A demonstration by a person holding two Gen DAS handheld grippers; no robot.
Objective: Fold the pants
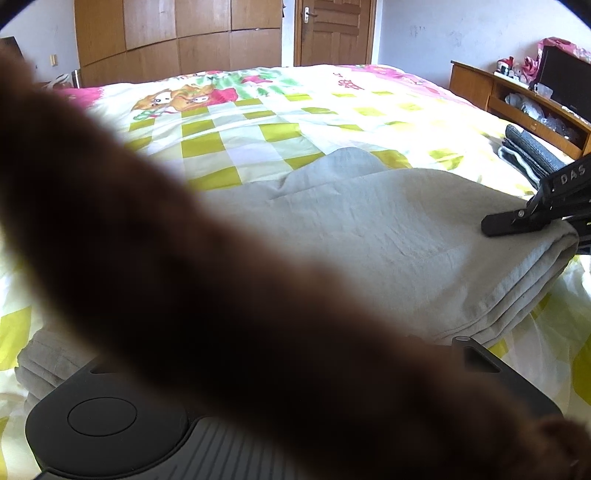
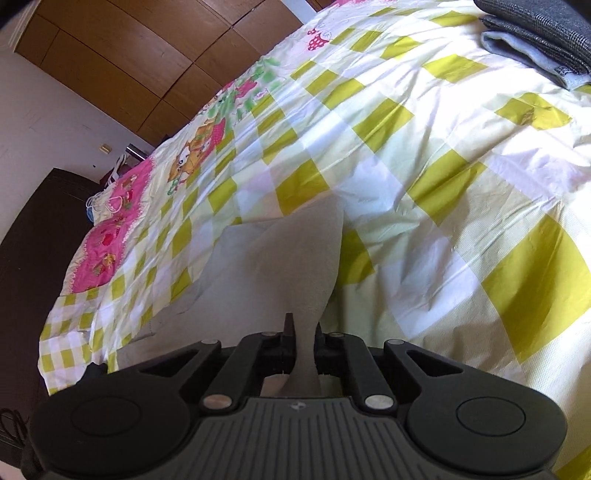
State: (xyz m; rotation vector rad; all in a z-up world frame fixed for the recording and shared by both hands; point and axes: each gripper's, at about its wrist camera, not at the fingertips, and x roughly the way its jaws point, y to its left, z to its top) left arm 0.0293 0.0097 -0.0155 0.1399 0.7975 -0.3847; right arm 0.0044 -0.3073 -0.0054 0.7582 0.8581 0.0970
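The right tool (image 2: 304, 345) pinches a fold of the pale grey pants (image 1: 388, 236), which lie folded on the bed (image 1: 258, 122) ahead of both tools. The left tool's (image 1: 229, 421) fingers are hidden behind a blurred brown shape (image 1: 221, 295) close to the lens, so its state cannot be told. A checked yellow-green quilt covers the bed. Beyond the tools stand a wooden wardrobe (image 1: 177, 37) and door (image 1: 334, 31); folded dark clothes (image 2: 539, 33) lie farther up the bed.
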